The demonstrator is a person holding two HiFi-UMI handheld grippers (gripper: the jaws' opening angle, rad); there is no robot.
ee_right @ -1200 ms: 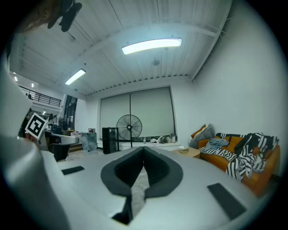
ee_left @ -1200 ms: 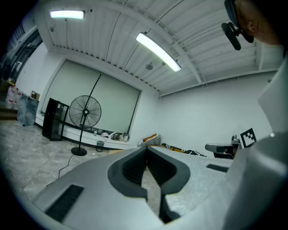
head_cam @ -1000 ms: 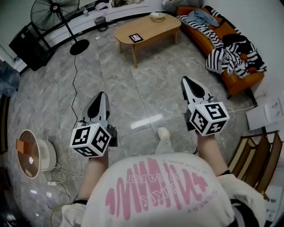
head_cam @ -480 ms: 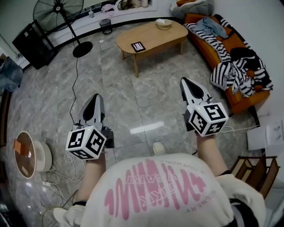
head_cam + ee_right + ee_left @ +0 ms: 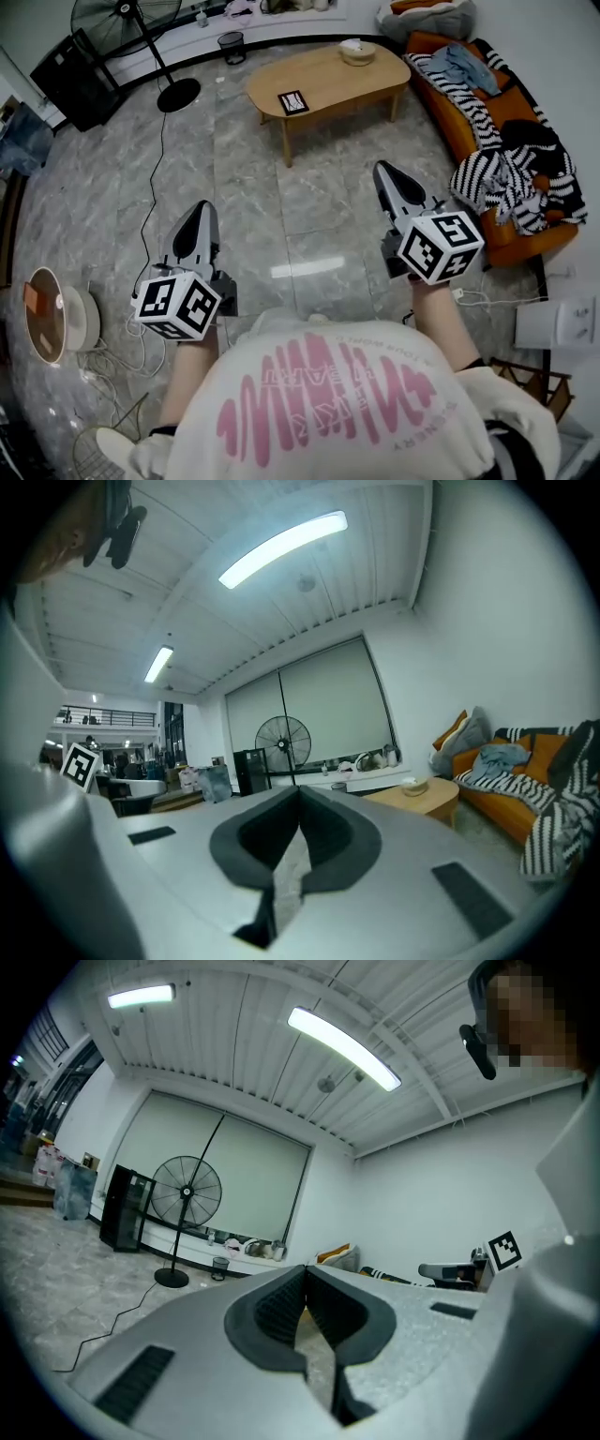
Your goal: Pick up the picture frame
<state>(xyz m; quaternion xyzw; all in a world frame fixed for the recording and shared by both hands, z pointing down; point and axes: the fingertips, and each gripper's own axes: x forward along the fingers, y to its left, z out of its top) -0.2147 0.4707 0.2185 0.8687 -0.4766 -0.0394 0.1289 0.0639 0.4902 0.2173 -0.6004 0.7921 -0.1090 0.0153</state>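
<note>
head view: the person stands on the marble floor point(image 5: 281, 206), well apart from the low wooden tabletop point(image 5: 347, 80) at the far side of the room. the picture frame point(image 5: 293, 102), a small dark-bordered rectangle, lies flat on that tabletop toward its left end, close to the near long edge. a pale bowl point(image 5: 357, 52) stands at the far right end, well clear of it. nothing touches the frame.

left tool point(image 5: 201, 208) and right tool point(image 5: 382, 171) are held out in front of the body, one on either side, roughly level and pointing toward the tabletop. judgement: a carrying posture for an approach on foot, not a reach.

left gripper view: jaws together at the tips, nothing between them, only floor showing through the hollow behind the pads. right gripper view: same finding, jaws together and empty. tabletop and bowl appear ahead to the right, beside the orange sofa point(image 5: 514, 242); the frame cannot be made out there.

assessment: task at its approach stage, pick-up not begun. since the frame lies flat, a tool will likely have to open and take it by an edge, with the tabletop's near side giving the easiest access. risk: pushing the frame along the smooth wood rather than gripping it.
</note>
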